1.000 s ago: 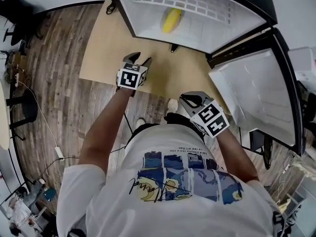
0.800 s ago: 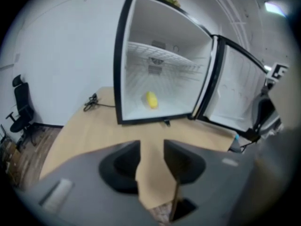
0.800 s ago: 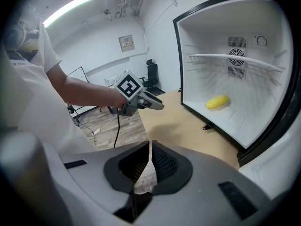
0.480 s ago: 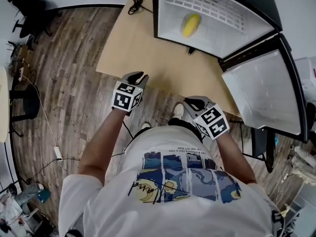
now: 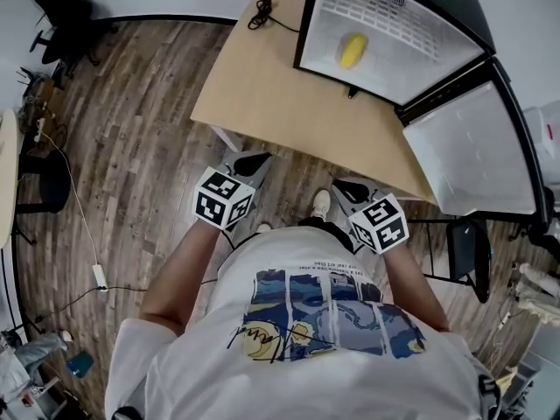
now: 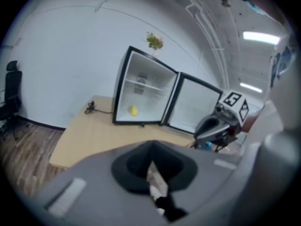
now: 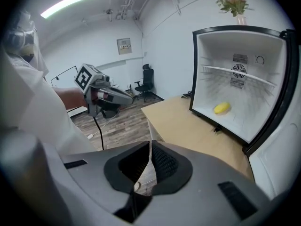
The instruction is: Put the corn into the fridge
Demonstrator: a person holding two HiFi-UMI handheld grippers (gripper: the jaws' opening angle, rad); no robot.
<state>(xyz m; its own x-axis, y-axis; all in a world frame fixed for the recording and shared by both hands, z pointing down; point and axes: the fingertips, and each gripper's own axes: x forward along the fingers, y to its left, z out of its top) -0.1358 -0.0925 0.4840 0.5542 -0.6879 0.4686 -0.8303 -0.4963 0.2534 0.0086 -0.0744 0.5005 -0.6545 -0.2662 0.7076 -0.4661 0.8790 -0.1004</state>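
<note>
While the corn (image 5: pixel 353 50) lies inside the open fridge (image 5: pixel 411 55) on the worktop (image 5: pixel 271 86) at the upper right of the head view, the left gripper (image 5: pixel 249 162) and right gripper (image 5: pixel 347 186) sit mid-frame, each with jaws closed together on nothing.

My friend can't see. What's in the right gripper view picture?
A yellow corn lies inside an open white fridge that stands on a wooden table. In front, the right gripper is shut and empty. The left gripper is at the left.
</note>
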